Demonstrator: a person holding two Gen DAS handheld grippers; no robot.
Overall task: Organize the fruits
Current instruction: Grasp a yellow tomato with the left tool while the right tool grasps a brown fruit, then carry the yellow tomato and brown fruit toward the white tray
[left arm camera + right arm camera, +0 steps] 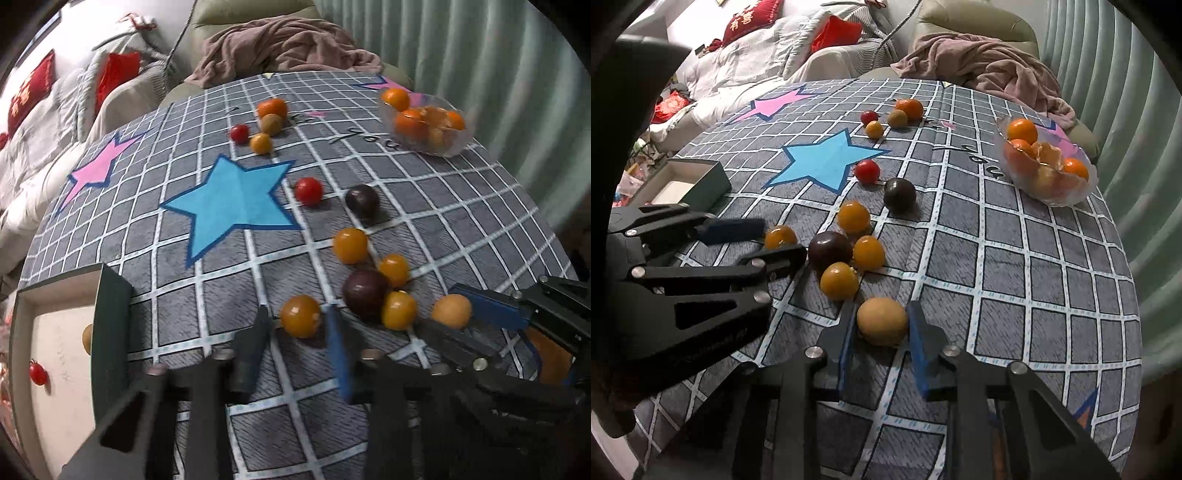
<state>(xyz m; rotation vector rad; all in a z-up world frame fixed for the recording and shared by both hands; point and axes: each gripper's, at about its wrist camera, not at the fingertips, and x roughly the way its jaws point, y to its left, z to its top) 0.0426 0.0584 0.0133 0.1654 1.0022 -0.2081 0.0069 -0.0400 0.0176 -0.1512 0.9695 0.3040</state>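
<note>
Small fruits lie scattered on the grid-patterned tablecloth [424, 206]. My left gripper [299, 325] is open, its fingers on either side of an orange-yellow tomato [300, 315]; it also shows in the right wrist view [780, 236]. My right gripper [881, 325] is open around a tan round fruit [882, 320], the same fruit in the left wrist view [451, 311]. A dark plum [365, 293] and yellow tomatoes [398, 309] cluster between the grippers. A clear bowl [1078, 192] at the far right holds oranges.
A dark-sided open box [110, 317] stands at the table's left edge, with a red tomato [38, 373] inside. More fruits [271, 123] lie at the far side, a red tomato [308, 190] and a second plum [362, 200] mid-table. A sofa with a blanket [990, 70] stands behind.
</note>
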